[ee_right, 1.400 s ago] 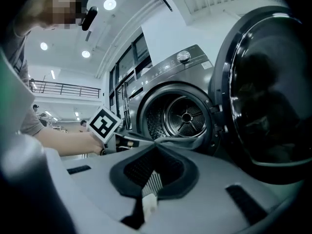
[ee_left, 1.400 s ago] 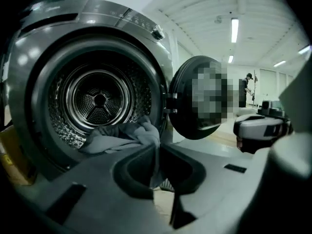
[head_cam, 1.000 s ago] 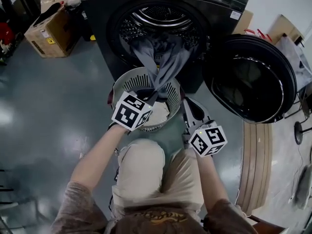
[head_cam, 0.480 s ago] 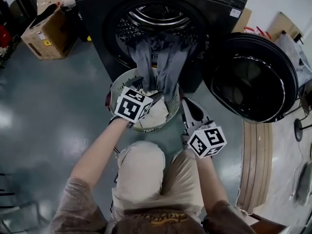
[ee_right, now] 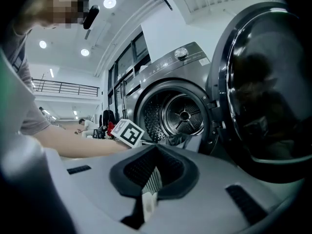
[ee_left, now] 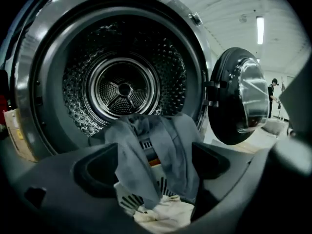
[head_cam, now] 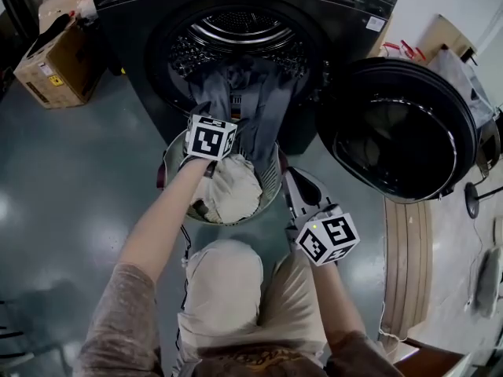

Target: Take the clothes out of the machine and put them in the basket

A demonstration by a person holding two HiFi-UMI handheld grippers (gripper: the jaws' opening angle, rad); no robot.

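Observation:
A grey garment (head_cam: 251, 93) hangs out of the dark machine's drum (head_cam: 244, 30) over the lip, and its end drops into the round white basket (head_cam: 271, 181) below. Cream clothes (head_cam: 228, 191) lie in the basket. My left gripper (head_cam: 222, 115) is above the basket's far side at the machine's mouth. It is open, its jaws have just been opening, and the grey garment (ee_left: 161, 150) hangs between them untouched. My right gripper (head_cam: 302, 191) stays shut and empty beside the basket's right rim, pointing at the machine (ee_right: 183, 113).
The machine's round door (head_cam: 397, 128) stands swung open at the right. A cardboard box (head_cam: 51, 69) sits on the floor at the left of the machine. The person's knees (head_cam: 224, 273) are just behind the basket.
The left gripper let go of the grey garment, which fell slack into the basket. It then moved forward from over the basket to the machine's mouth. The right gripper kept still.

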